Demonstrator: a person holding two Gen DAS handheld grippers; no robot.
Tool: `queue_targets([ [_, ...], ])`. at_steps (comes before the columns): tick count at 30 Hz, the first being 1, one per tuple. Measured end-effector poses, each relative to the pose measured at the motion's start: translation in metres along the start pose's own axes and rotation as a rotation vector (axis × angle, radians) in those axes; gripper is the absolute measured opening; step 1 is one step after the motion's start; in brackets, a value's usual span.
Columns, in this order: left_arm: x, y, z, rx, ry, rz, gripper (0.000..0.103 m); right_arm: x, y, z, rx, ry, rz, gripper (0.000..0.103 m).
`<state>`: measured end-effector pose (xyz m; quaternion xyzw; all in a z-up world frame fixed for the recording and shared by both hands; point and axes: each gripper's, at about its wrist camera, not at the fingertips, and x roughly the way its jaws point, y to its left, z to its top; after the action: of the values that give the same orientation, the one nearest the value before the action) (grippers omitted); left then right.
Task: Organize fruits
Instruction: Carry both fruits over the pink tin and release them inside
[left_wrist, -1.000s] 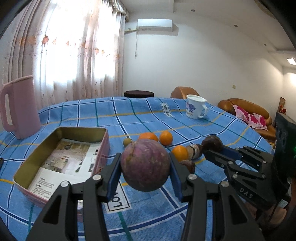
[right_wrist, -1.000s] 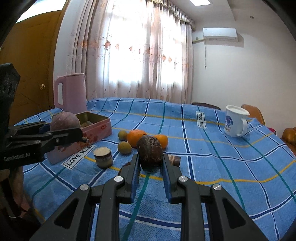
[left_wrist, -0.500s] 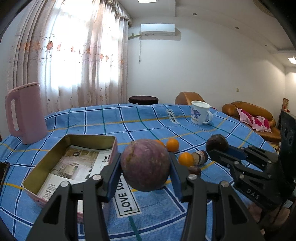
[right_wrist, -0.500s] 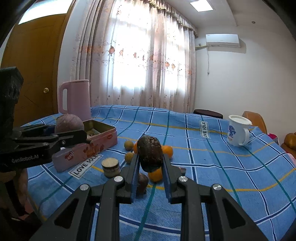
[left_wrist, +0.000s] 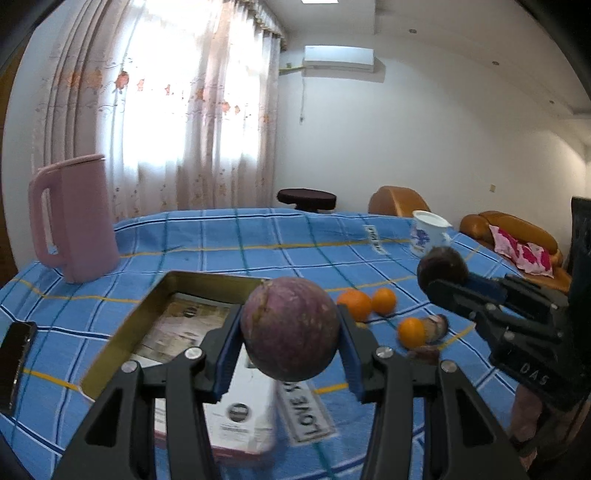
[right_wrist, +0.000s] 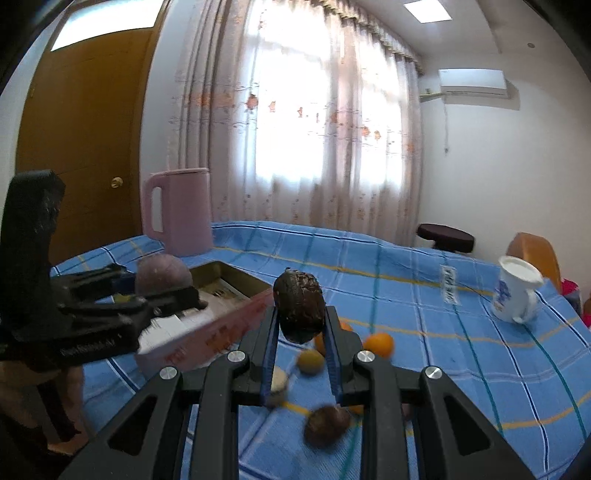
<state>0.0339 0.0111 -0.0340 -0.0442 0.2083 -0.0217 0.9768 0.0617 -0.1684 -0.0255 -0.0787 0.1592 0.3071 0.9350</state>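
Observation:
My left gripper (left_wrist: 290, 332) is shut on a round purple fruit (left_wrist: 290, 328) and holds it in the air over the near right corner of the open pink tin box (left_wrist: 155, 317). My right gripper (right_wrist: 300, 317) is shut on a dark brown wrinkled fruit (right_wrist: 300, 310), held above the table to the right of the box (right_wrist: 221, 325). Several small oranges (left_wrist: 354, 304) and other fruits (right_wrist: 327, 424) lie on the blue checked tablecloth (left_wrist: 258, 243) below. Each gripper shows in the other's view, the right one (left_wrist: 441, 275) and the left one (right_wrist: 162, 284).
A pink jug (left_wrist: 74, 218) stands at the back left of the table. A white mug (right_wrist: 515, 291) stands at the far right. A dark phone (left_wrist: 14, 362) lies at the left table edge. A sofa (left_wrist: 517, 243) and a stool (left_wrist: 306, 195) stand beyond the table.
Both grippers have risen with their fruits and moved left toward the box. The box now lies right under the left gripper.

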Motion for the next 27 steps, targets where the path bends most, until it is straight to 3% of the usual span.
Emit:
queue_targets([
  [13, 0.031, 0.071, 0.013, -0.069, 0.090, 0.080, 0.050, 0.082, 0.051, 0.030, -0.029, 0.121, 0.146, 0.025],
  [27, 0.050, 0.098, 0.012, -0.073, 0.164, 0.141, 0.050, 0.133, 0.085, 0.021, -0.068, 0.255, 0.187, 0.025],
])
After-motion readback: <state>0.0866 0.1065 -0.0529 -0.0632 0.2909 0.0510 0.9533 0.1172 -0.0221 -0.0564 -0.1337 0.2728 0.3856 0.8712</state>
